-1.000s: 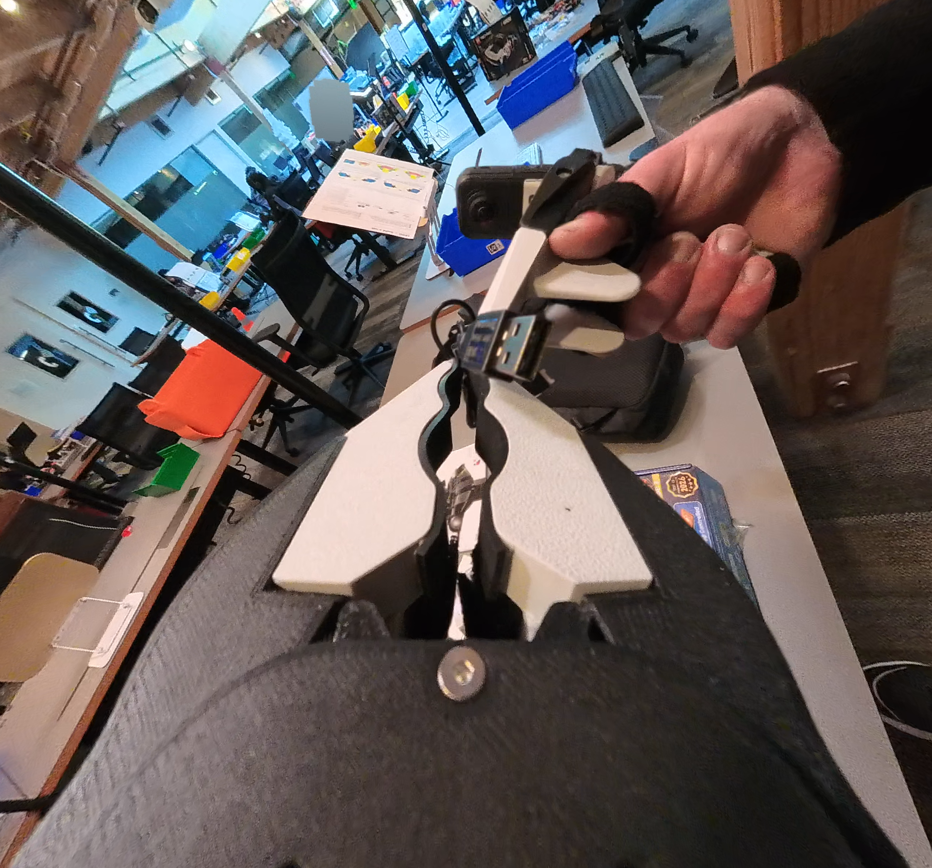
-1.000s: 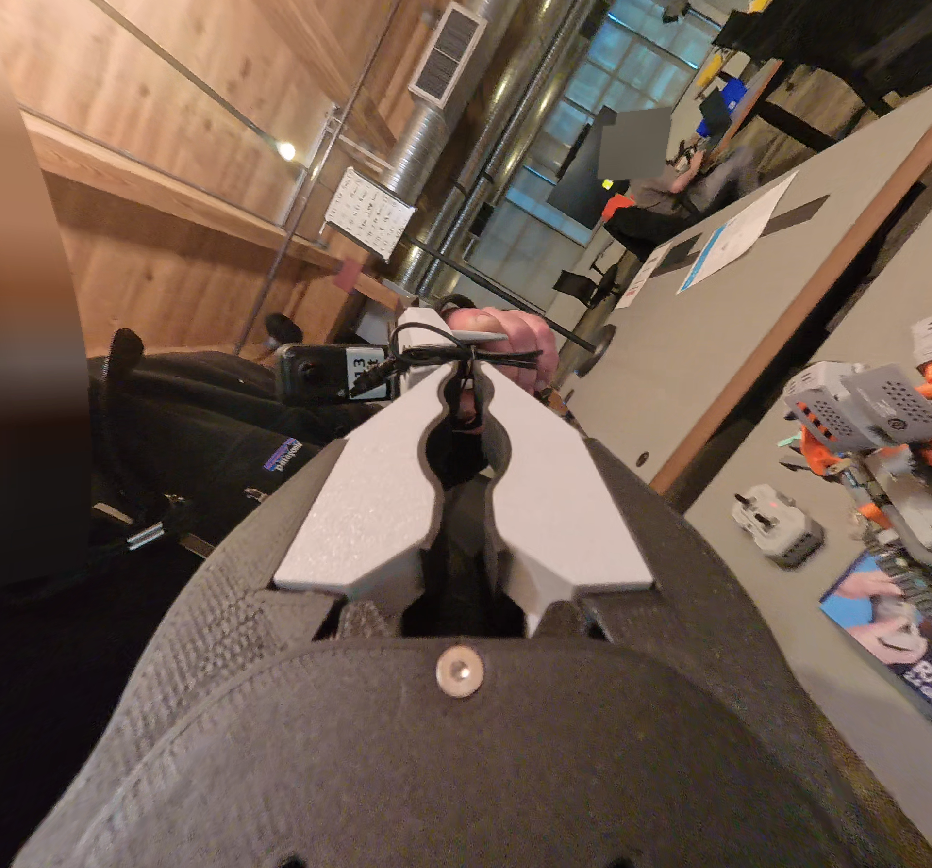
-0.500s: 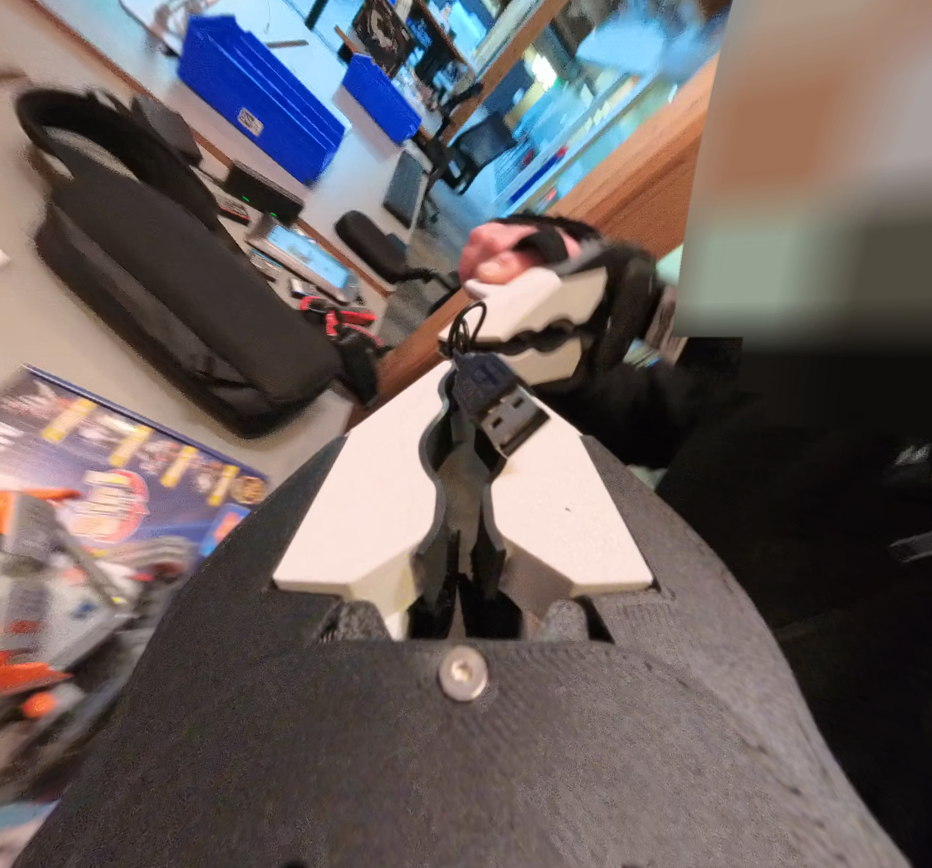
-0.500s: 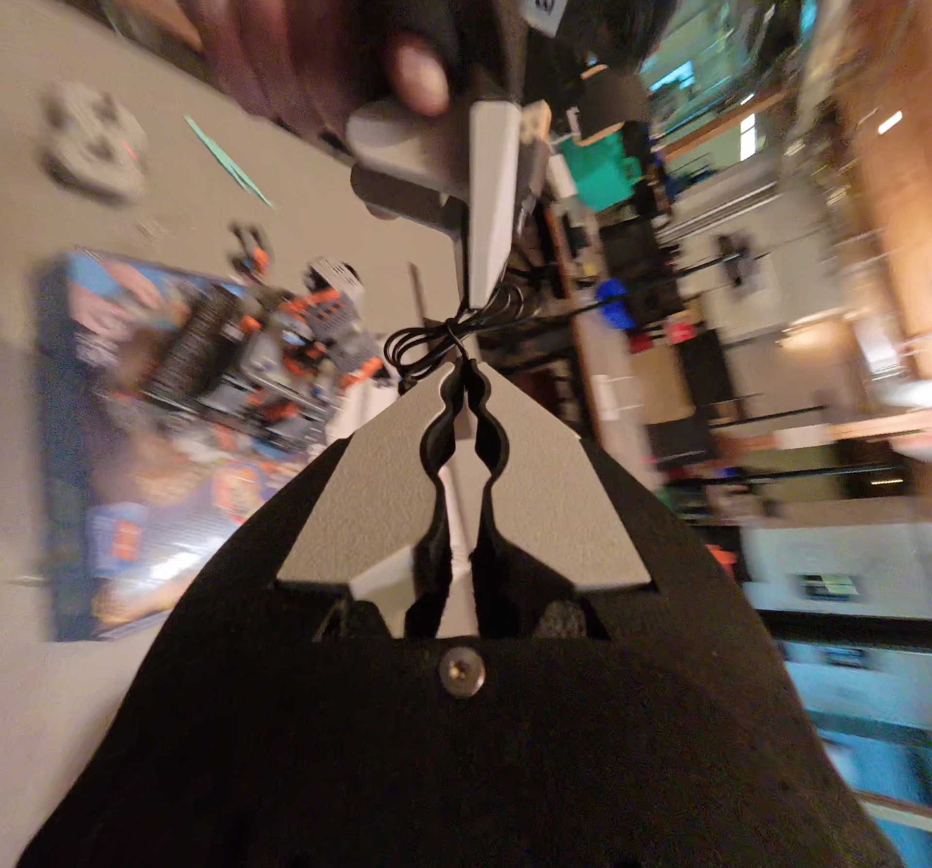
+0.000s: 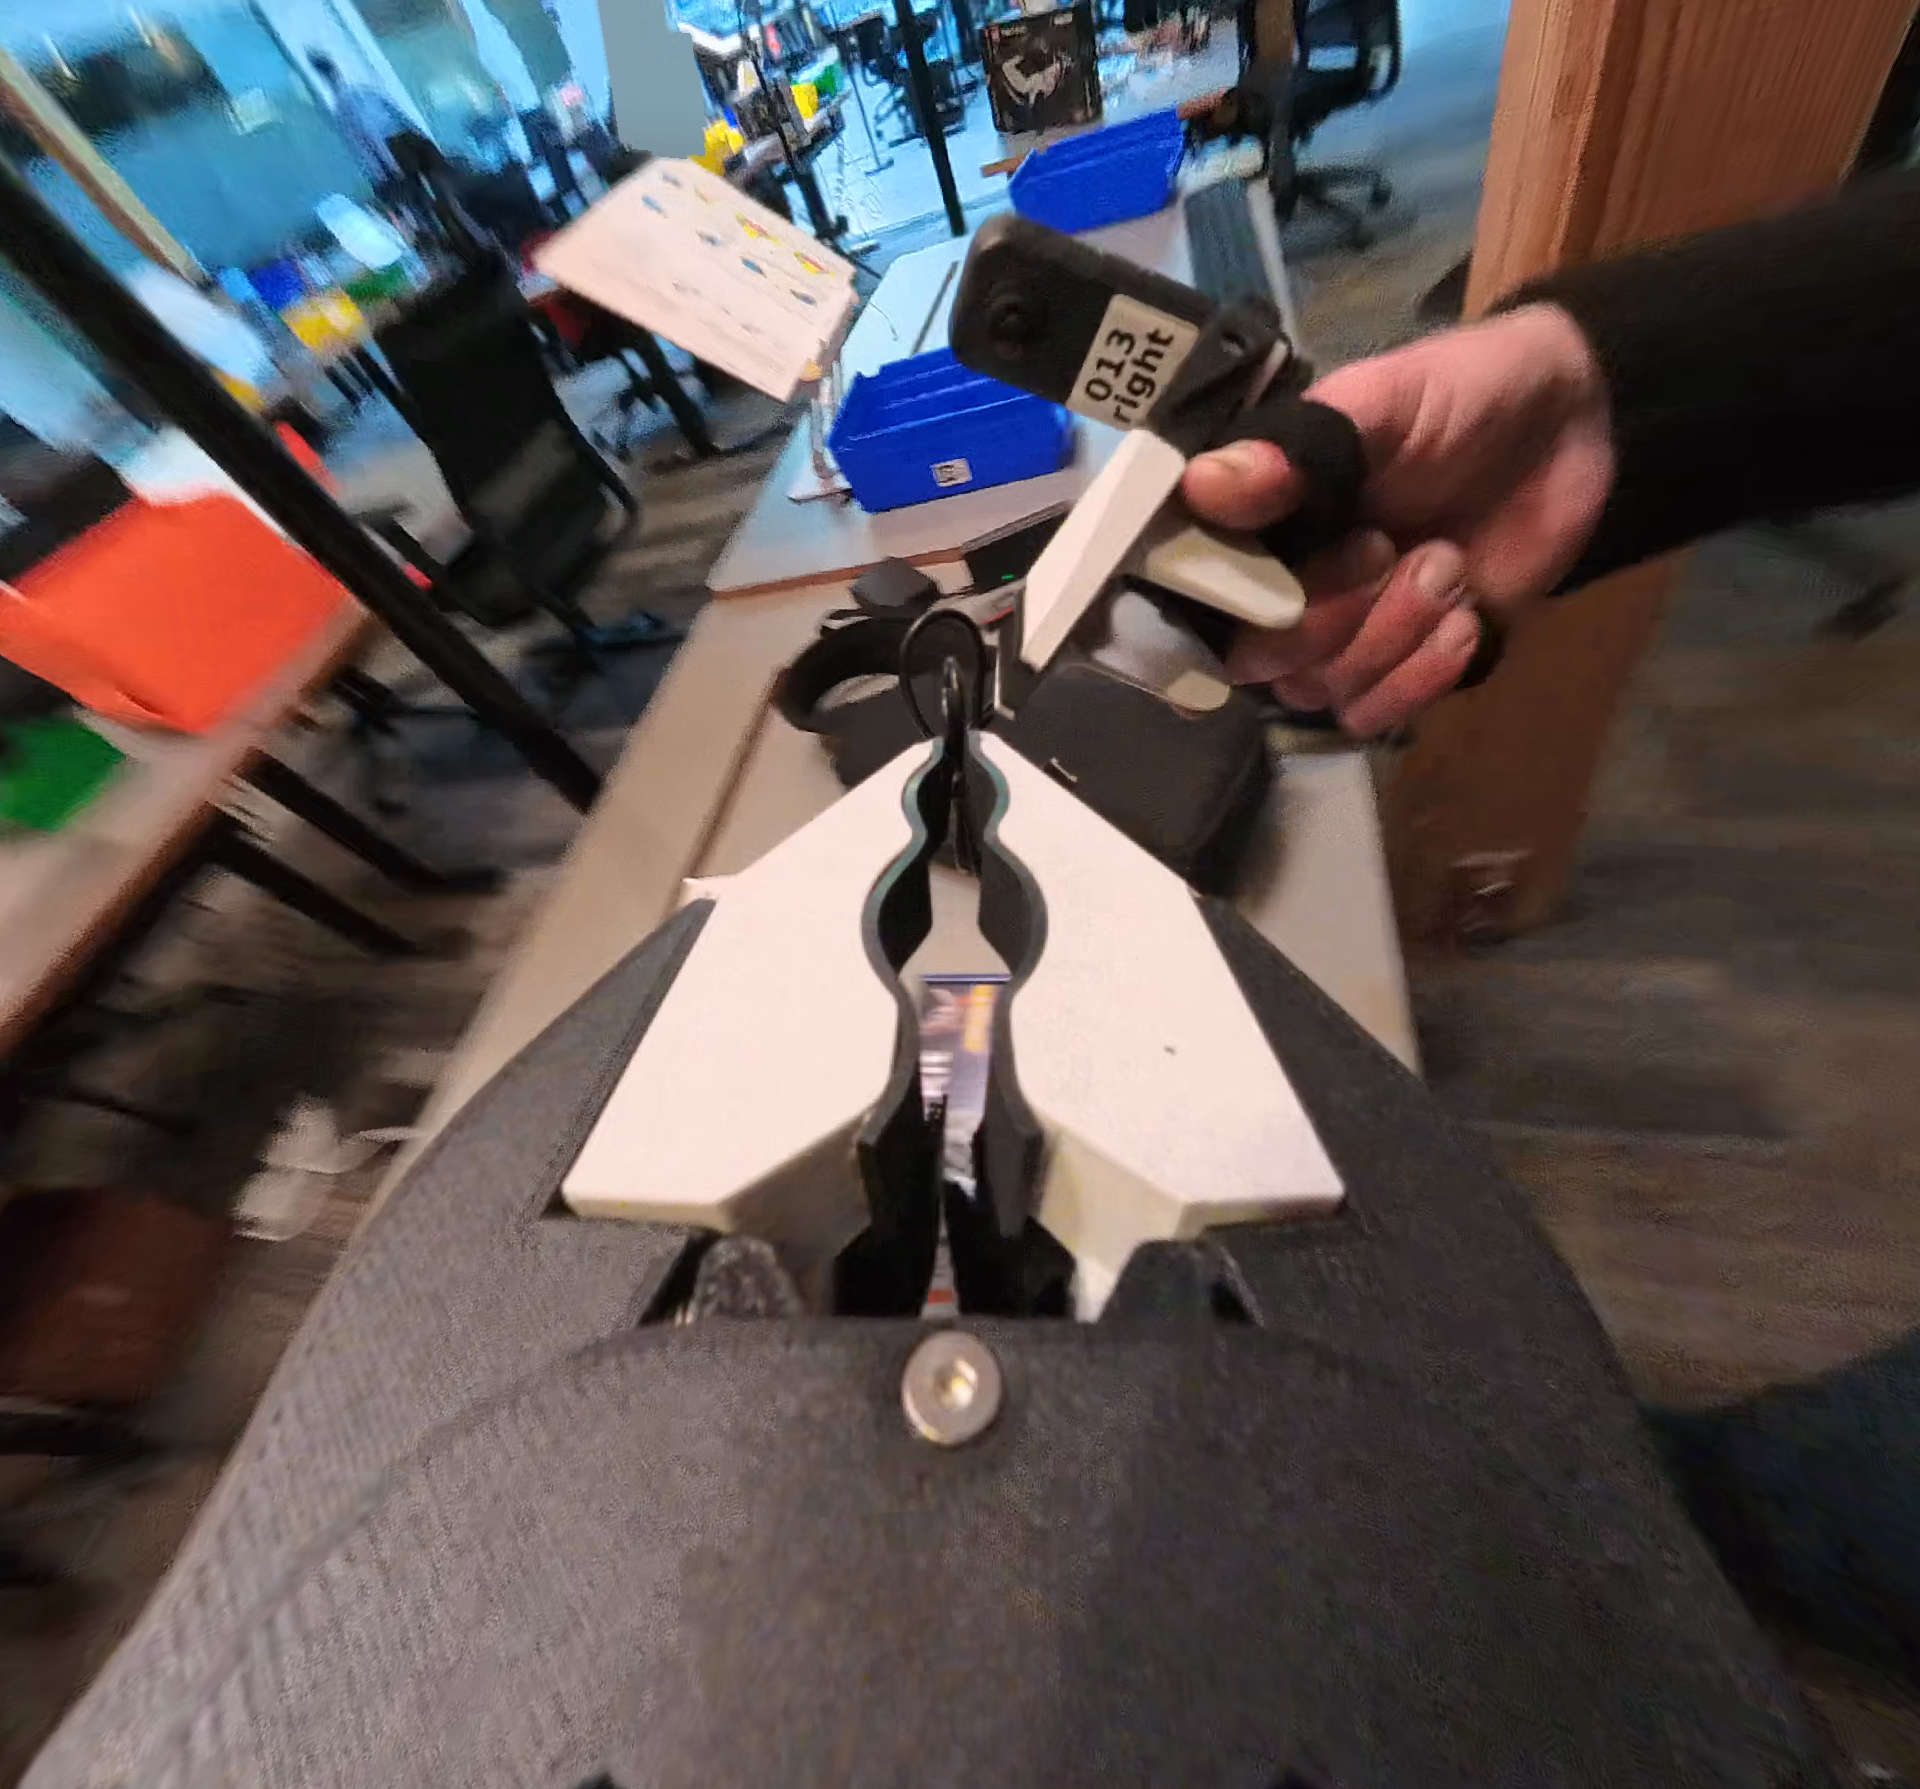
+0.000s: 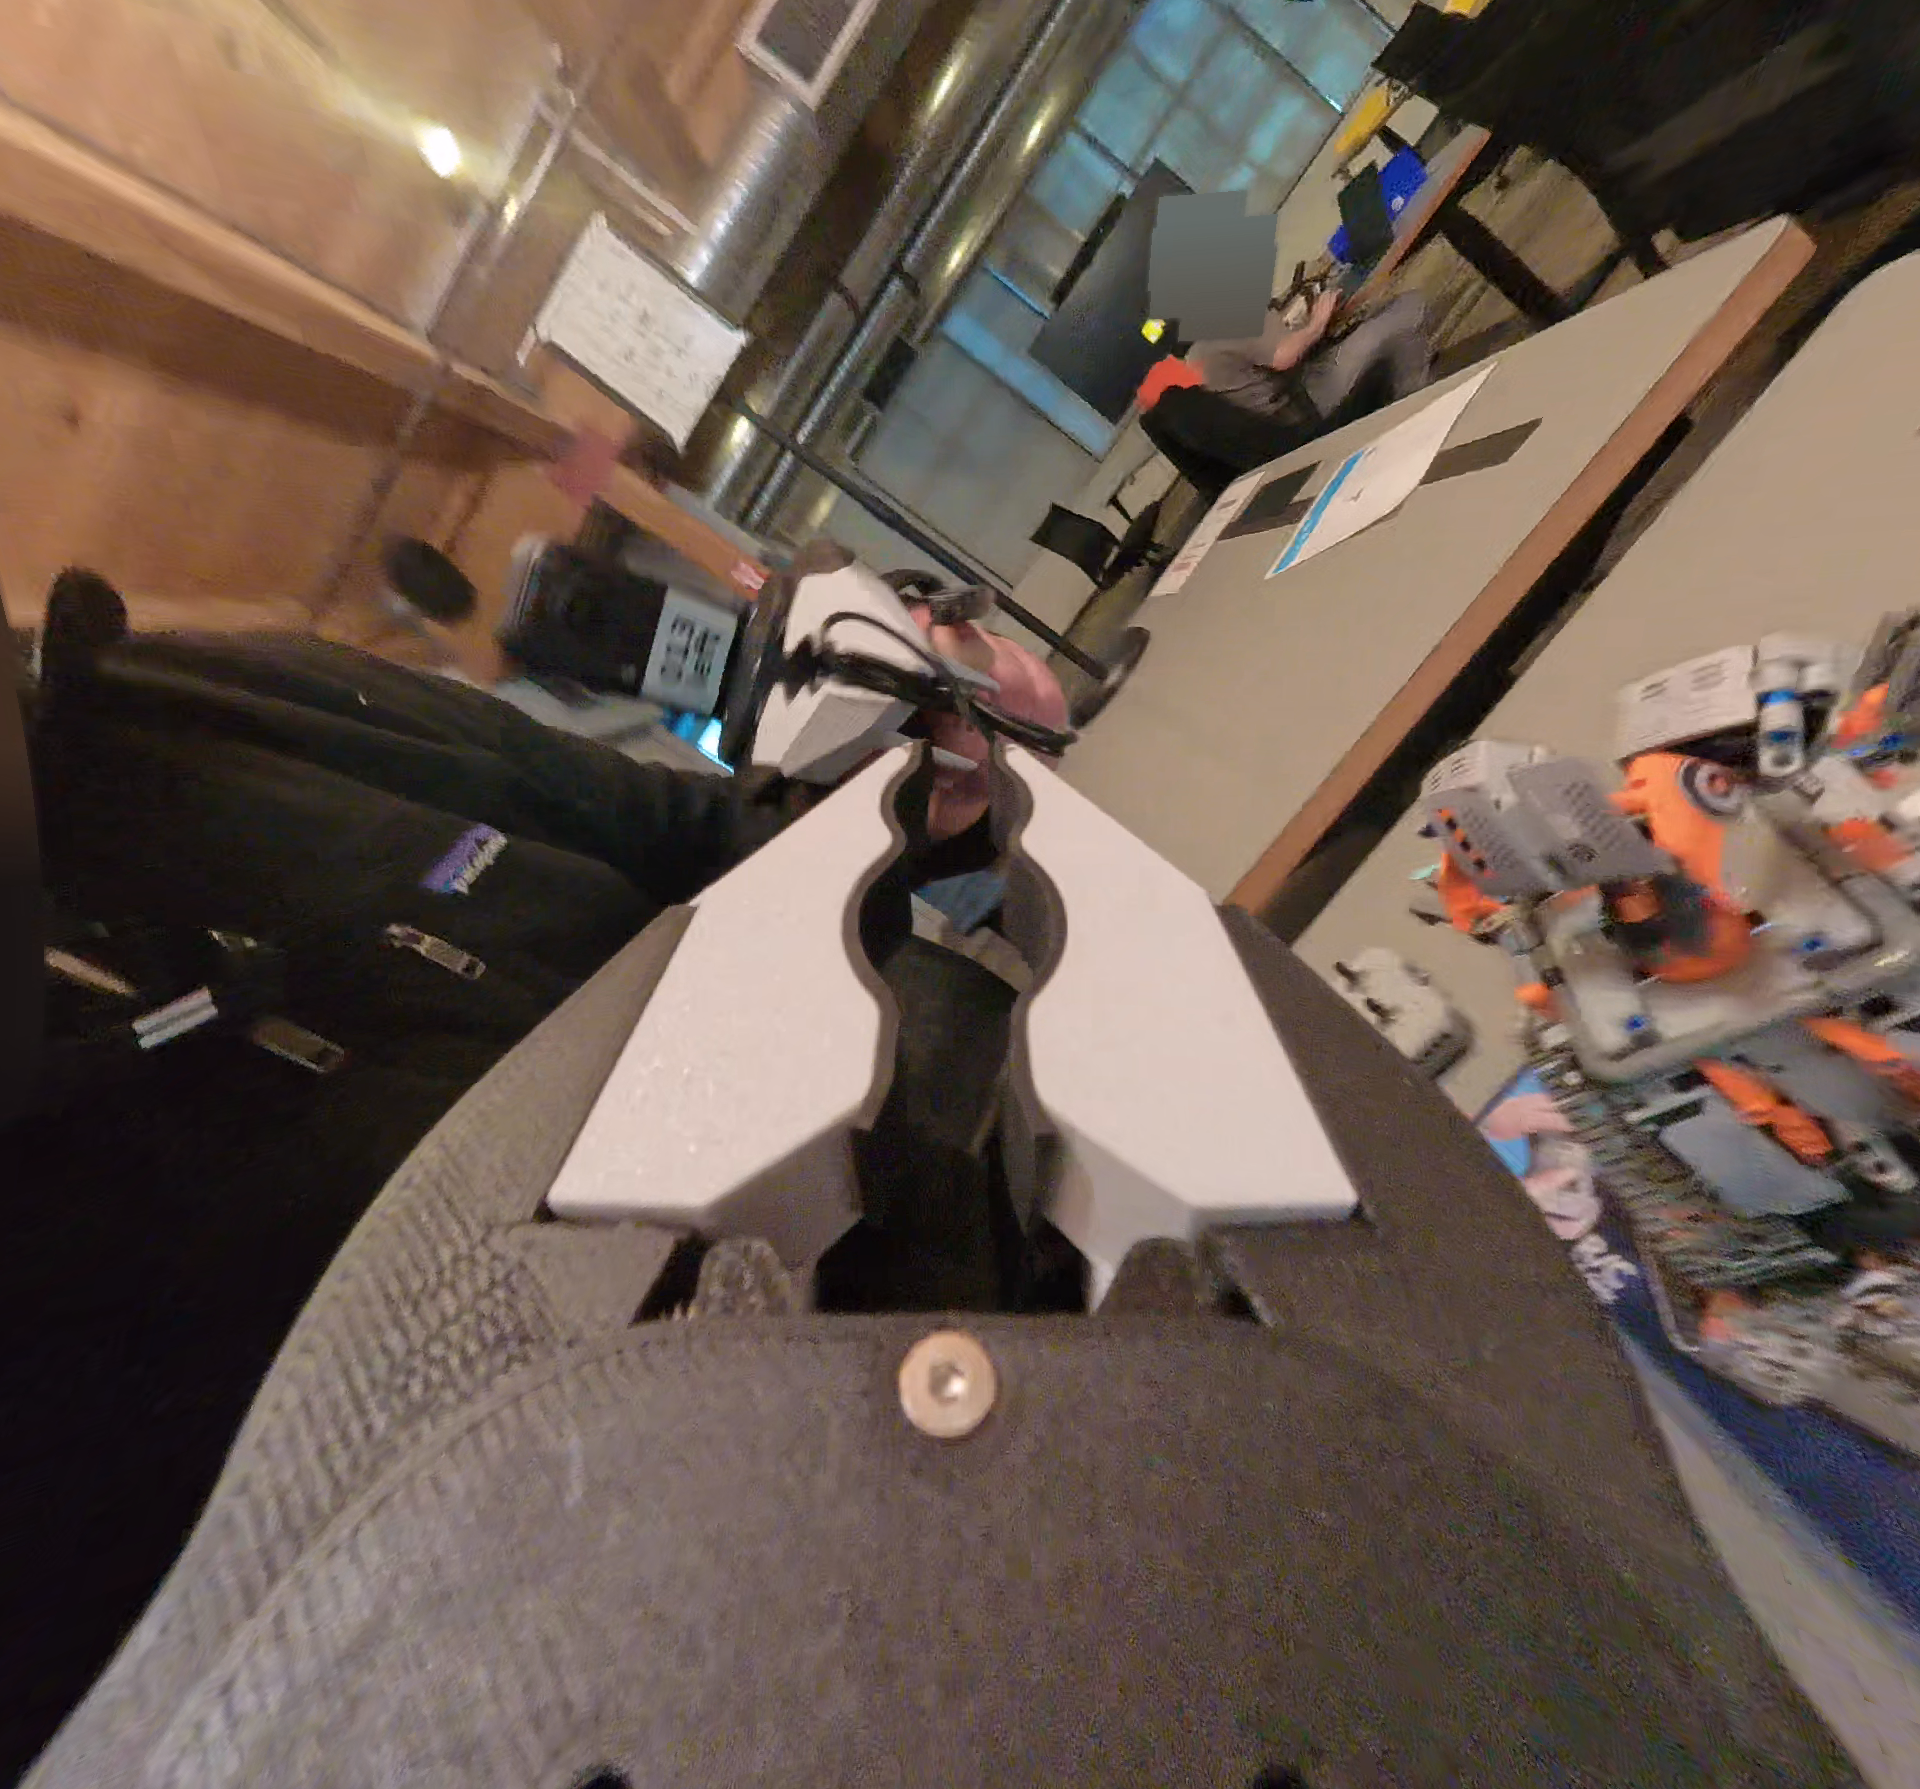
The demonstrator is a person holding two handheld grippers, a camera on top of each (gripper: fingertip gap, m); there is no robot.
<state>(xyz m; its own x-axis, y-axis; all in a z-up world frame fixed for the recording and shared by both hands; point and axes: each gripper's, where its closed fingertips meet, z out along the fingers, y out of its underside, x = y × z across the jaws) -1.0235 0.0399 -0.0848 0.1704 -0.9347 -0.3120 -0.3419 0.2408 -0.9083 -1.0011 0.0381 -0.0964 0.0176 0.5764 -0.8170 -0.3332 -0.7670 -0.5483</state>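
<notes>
A thin black cable (image 5: 940,638), tied in a small bundle, hangs in the air between the two grippers. My left gripper (image 5: 951,752) is shut on it, and a loop of it stands up past the fingertips. In the left wrist view the right gripper (image 5: 1023,659), held by a hand (image 5: 1455,513), meets the cable from the right. In the right wrist view my right gripper (image 6: 961,752) has its jaws almost together on the cable (image 6: 977,700), which crosses its tips. The left gripper's white fingers (image 6: 842,690) show just behind it.
A black bag (image 5: 1143,763) and blue bins (image 5: 935,430) stand on the grey table (image 5: 1340,866) ahead. A wooden post (image 5: 1662,181) rises on the right. An orange and grey brick-built model (image 6: 1662,866) stands on a printed box (image 6: 1766,1376). A person's black jacket (image 6: 364,856) is at the left. The grippers are tip to tip, or close to it.
Both grippers swung round sharply half a second ago and are back near their earlier pose. The USB plug that showed above the left jaws is out of sight. Both stay closed on the cable.
</notes>
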